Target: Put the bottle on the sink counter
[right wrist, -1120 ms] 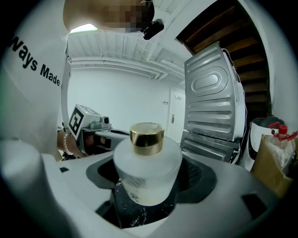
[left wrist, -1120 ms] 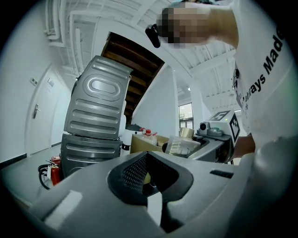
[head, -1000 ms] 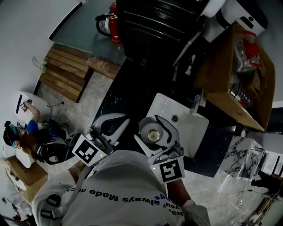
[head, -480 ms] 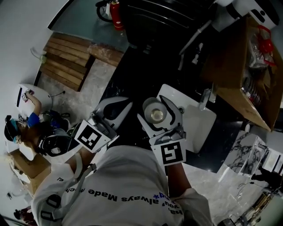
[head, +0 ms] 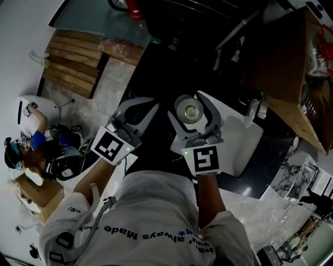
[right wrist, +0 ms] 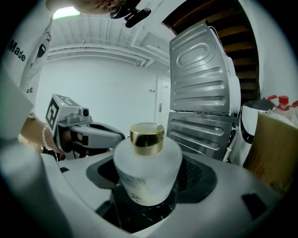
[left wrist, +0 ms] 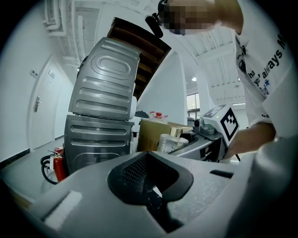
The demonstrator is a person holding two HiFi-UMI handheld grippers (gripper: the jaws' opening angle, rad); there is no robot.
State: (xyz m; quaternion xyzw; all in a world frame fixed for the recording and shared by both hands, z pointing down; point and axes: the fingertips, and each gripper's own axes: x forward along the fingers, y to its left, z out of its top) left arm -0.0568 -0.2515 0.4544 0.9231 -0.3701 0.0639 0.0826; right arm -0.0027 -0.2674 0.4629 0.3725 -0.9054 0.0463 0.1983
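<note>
My right gripper (head: 191, 105) is shut on a frosted white bottle (head: 188, 110) with a gold cap. It holds the bottle upright above the left edge of the white sink (head: 237, 148), over the dark counter (head: 156, 72). In the right gripper view the bottle (right wrist: 148, 169) stands between the pads, with its gold cap (right wrist: 146, 132) on top. My left gripper (head: 136, 106) hangs just left of it over the dark counter, jaws together and nothing in them. The left gripper (left wrist: 149, 183) view also shows the bottle (left wrist: 168, 142) in the other gripper.
A faucet (head: 253, 111) stands at the sink's far side. A brown cardboard box (head: 291, 67) is at the right. A wooden pallet (head: 73, 72) and a fire extinguisher (head: 136, 8) are on the floor at left. A grey ribbed appliance (left wrist: 104, 111) stands ahead.
Both grippers have moved forward, away from the body, and the bottle went with the right one. The grip on the bottle is unchanged.
</note>
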